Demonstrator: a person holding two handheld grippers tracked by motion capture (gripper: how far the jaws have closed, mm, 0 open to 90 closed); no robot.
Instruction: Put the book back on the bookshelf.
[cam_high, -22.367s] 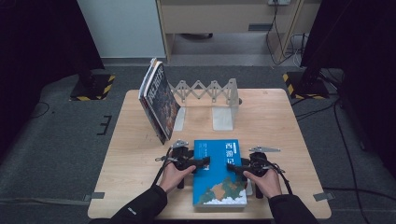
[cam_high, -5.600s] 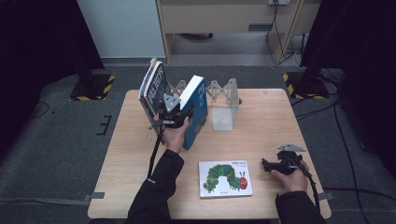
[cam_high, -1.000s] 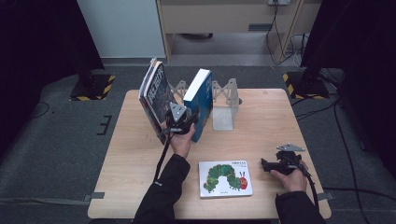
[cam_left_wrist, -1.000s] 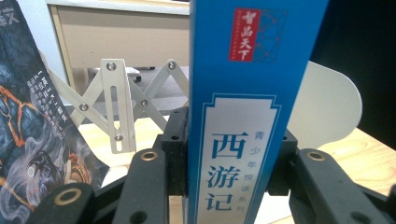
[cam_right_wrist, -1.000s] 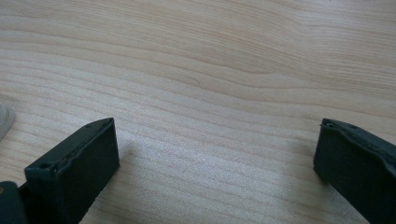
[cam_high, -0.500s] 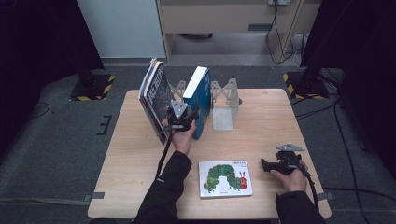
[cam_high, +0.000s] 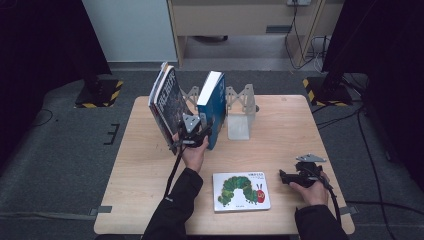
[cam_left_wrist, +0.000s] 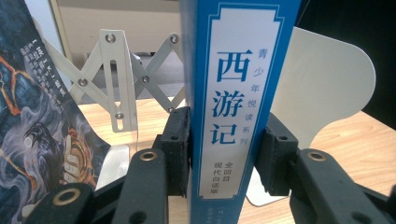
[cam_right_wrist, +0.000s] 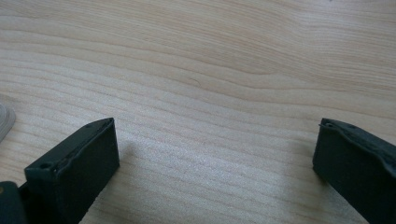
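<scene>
Pinching the upright blue book's spine (cam_left_wrist: 233, 116), the left gripper (cam_high: 194, 134) stood at the table's (cam_high: 280, 125) eleven o'clock while the right gripper (cam_right_wrist: 215, 163) rested spread and empty at four.

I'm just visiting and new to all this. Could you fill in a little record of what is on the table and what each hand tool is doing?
Work in hand: standing a book in a rack
Left gripper: shut on the blue book, pads on both covers, spine facing its camera
Blue book: upright in the folding metal rack
Dark book: leaning at the rack's left end
Caterpillar book: flat on the table, untouched
Right gripper: open, nothing between its jaws, low over bare wood
</scene>
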